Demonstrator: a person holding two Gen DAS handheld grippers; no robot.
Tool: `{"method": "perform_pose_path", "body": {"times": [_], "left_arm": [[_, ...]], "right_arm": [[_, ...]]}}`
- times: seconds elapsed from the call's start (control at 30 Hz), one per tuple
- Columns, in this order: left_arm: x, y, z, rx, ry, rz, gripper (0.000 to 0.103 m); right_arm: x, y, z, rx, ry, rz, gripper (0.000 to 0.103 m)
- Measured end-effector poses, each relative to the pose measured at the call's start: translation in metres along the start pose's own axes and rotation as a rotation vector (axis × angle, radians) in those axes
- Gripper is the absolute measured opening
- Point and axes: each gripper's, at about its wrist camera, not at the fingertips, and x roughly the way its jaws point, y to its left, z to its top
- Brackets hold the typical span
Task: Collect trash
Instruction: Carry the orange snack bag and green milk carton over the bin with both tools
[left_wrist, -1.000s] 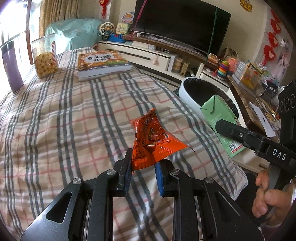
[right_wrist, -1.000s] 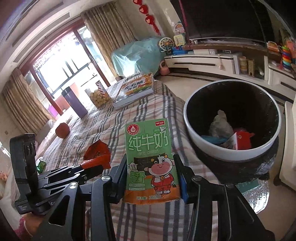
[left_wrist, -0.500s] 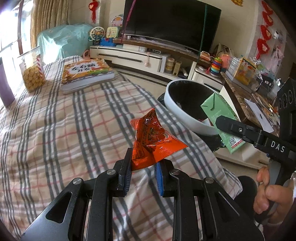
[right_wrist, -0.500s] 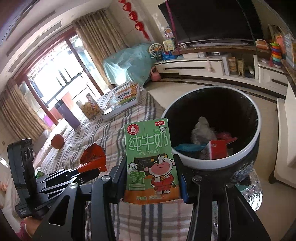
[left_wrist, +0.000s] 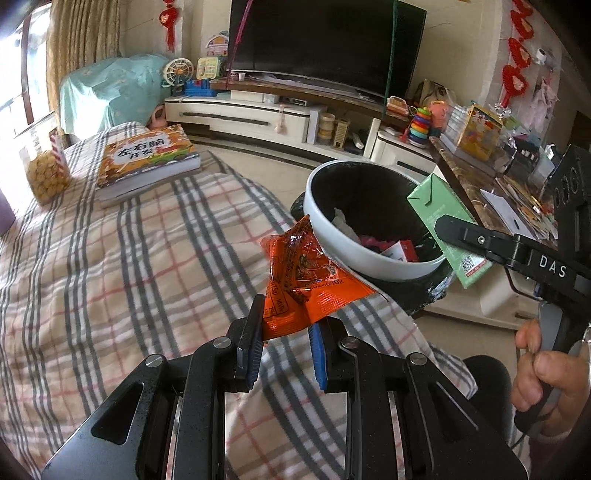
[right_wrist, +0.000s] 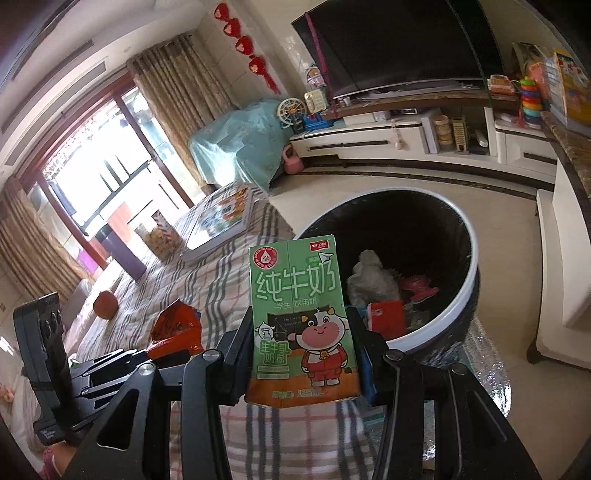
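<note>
Both your grippers have moved closer to the round white-rimmed black trash bin (right_wrist: 469, 291) since a second ago.
Your left gripper (left_wrist: 286, 338) pinches the crinkled orange plastic snack wrapper (left_wrist: 306, 284) over the edge of the plaid blanket (left_wrist: 110, 258); your right gripper (right_wrist: 301, 345), half closed, clamps the green paper milk carton (right_wrist: 299, 317) upright just before the bin's rim.

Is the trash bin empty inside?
No, the trash bin already holds a crumpled white tissue and a red box, seen from the right wrist view.
</note>
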Motion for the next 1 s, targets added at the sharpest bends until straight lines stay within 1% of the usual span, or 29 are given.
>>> {"method": "perform_pose_path", "body": {"times": [0.63,1.0], "left_arm": [[0.02,-0.035,0.031,0.065,-0.007,-0.036,0.021],[0.031,-0.049,0.045,0.093,-0.008,-0.042,0.021]], "right_arm": [[0.003,-0.028,0.012,0.037,-0.009,-0.036,0.046],[0.005,-0.033,0.02,0.045,-0.014,-0.05,0.046]]}}
